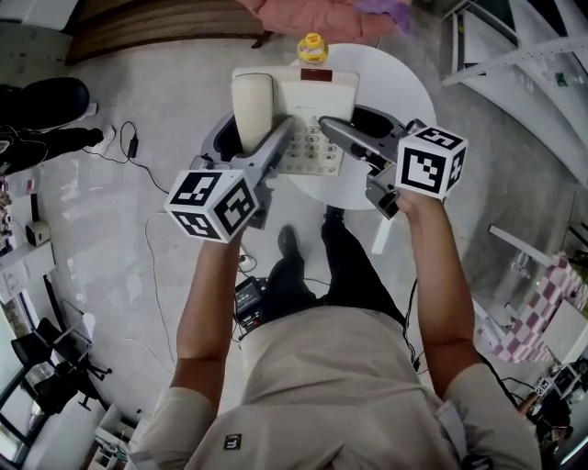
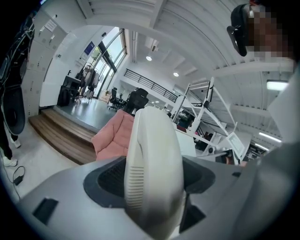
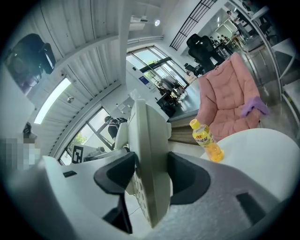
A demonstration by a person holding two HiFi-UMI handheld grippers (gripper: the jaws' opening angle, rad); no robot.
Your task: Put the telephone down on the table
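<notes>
A cream desk telephone (image 1: 308,110) with a keypad and its handset (image 1: 254,108) on the cradle hangs over the round white table (image 1: 404,96). I cannot tell whether it touches the tabletop. My left gripper (image 1: 280,135) is shut on the handset side, and the handset (image 2: 154,168) fills the space between its jaws (image 2: 154,187). From the right, my right gripper (image 1: 333,127) is shut on the telephone's right edge. In the right gripper view the telephone's thin body (image 3: 146,164) stands pinched between the dark pads of that gripper (image 3: 149,183).
A yellow drink bottle (image 1: 312,47) (image 3: 206,139) stands at the table's far edge. A pink sofa (image 1: 312,14) (image 3: 229,98) lies beyond it. Cables (image 1: 138,147) trail on the floor at left. White frames (image 1: 514,46) stand at right.
</notes>
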